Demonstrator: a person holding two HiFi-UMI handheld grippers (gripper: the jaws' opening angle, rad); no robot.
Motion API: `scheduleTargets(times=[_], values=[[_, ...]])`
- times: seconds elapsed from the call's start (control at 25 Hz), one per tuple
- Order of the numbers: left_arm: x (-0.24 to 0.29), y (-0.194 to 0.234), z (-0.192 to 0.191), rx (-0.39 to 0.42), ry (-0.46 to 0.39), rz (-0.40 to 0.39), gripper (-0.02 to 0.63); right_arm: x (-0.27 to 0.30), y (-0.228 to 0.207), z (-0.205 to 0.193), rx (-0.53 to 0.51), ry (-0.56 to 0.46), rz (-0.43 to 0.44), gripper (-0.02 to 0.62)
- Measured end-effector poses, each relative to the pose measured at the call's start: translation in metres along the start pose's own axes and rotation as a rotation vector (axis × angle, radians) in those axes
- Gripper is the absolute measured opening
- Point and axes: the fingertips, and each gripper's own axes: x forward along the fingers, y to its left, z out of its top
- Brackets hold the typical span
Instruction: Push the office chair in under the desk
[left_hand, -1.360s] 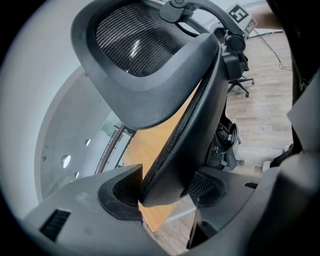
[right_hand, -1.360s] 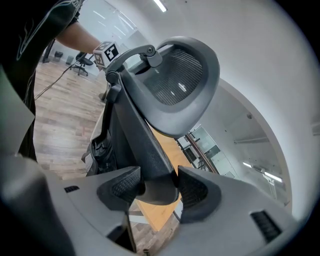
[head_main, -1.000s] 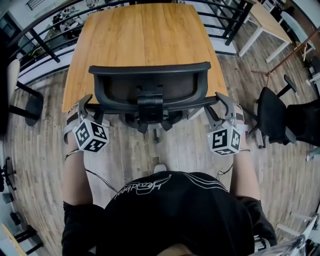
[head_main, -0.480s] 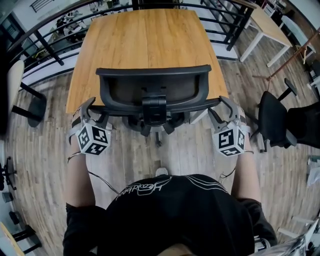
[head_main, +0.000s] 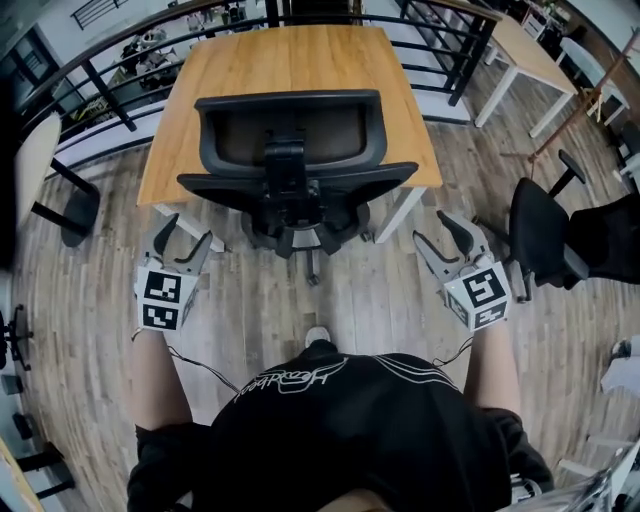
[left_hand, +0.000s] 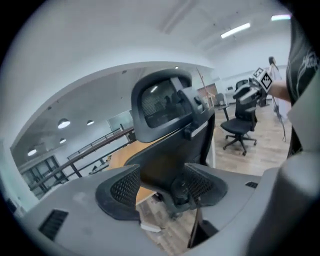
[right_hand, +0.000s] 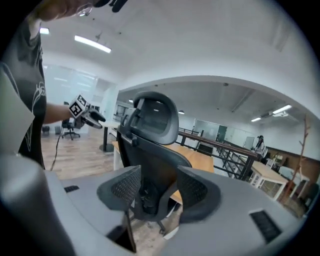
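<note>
Black mesh and plastic make up the office chair (head_main: 290, 140), which stands against the near edge of the wooden counter (head_main: 290, 55). Its backrest faces me, and its wheeled base shows on the plank floor (head_main: 380, 300) just below that edge. Both my tools have let go and hang well apart from the chair, one to either side of it and nearer to me.

My left tool (head_main: 180, 240) is spreading its jaws wider. In the left gripper view nothing sits between them, and the chair shows only beyond the gap (left_hand: 162, 187). My right tool (head_main: 447, 238) is released too. Its ribbed pads (right_hand: 192, 187) stand apart, with the chair's stem and backrest seen past them, untouched.

A second black chair (head_main: 540, 235) stands to my right, beside the right tool, and a white table (head_main: 535, 50) lies farther off.
</note>
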Motion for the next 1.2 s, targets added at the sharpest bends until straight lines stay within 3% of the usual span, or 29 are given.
scheduleTargets(times=[0.16,0.36,0.72,0.88,1.08,1.2], values=[[-0.039,-0.066,0.020,-0.185,-0.114,-0.151,0.270,-0.049,0.033,0.003,0.061,-0.063,0.057,0.253],[-0.101,-0.144,0.061,-0.331,-0.270,-0.300,0.258,-0.113,0.076,0.014,0.183,-0.168,0.160,0.245],[-0.196,-0.263,0.104,-0.545,-0.455,-0.529,0.126,-0.191,0.162,0.025,0.199,-0.252,0.340,0.094],[-0.230,-0.296,0.111,-0.565,-0.495,-0.563,0.017,-0.217,0.189,0.028,0.223,-0.277,0.377,0.044],[-0.259,-0.323,0.120,-0.543,-0.539,-0.587,0.008,-0.247,0.216,0.038,0.362,-0.325,0.513,0.038],[-0.267,-0.334,0.120,-0.525,-0.540,-0.589,0.007,-0.256,0.226,0.042,0.368,-0.333,0.548,0.038]])
